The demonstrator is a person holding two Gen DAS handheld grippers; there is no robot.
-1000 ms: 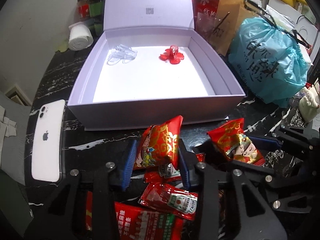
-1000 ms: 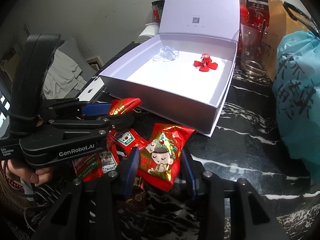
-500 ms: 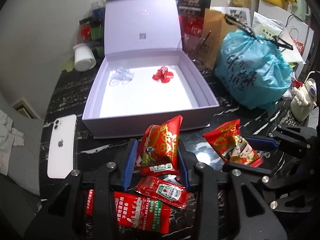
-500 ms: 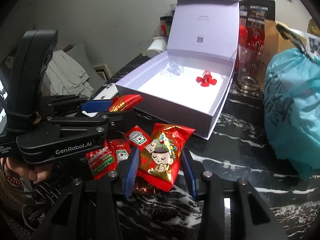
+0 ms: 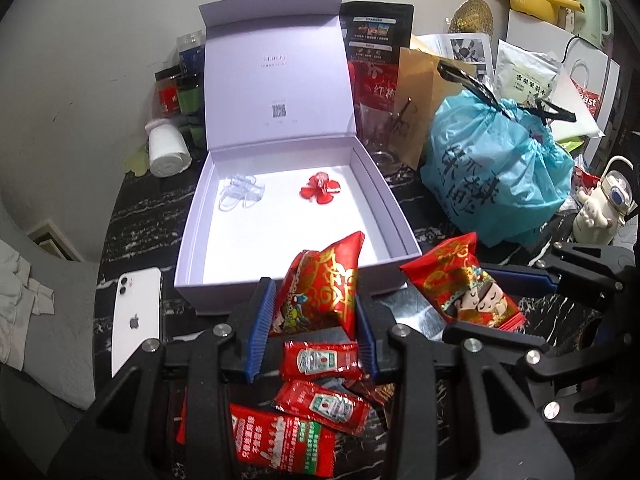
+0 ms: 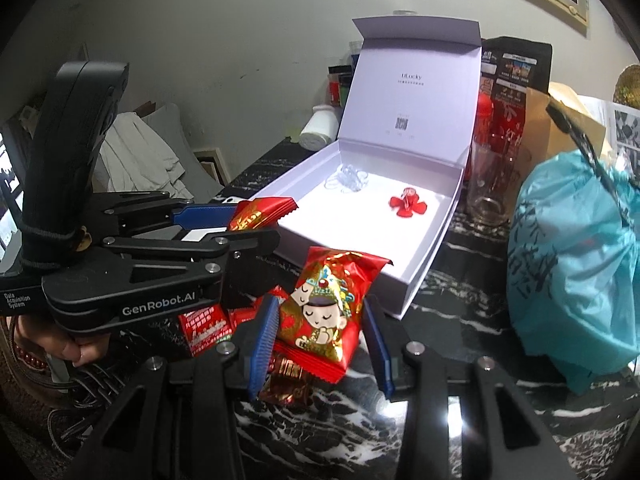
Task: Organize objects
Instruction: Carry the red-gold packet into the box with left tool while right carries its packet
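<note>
While the white phone (image 5: 134, 316) is lying face down near the counter's left edge, just left of the lavender box (image 5: 280, 280), the left gripper (image 5: 314, 322) is pinching a red and gold snack packet (image 5: 322, 288) upright between its blue pads, its fingers closed onto the packet's sides. That packet is hanging in the air just short of the box's front wall, with its top corner overlapping the rim in the left wrist view. Below it, ketchup sachets (image 5: 320, 360) and a red flat packet (image 5: 280, 440) are lying loose on the black marbled counter (image 6: 460, 320). The box is sitting open with its lid (image 5: 276, 80) standing upright at the back; a clear plastic piece (image 5: 240, 194) is resting toward the back left of its white floor and a red flower-shaped piece (image 5: 320, 192) toward the back middle. Further right, the right gripper (image 6: 320, 334) is clamping a second red packet with cartoon faces (image 6: 326, 312), fingers closed against its edges, and holding it off the counter near the box's front right corner. An empty glass (image 6: 492, 184) is standing just beside the box's right wall, and a tied blue plastic bag (image 5: 496, 176) is bulging at the counter's right side.
</note>
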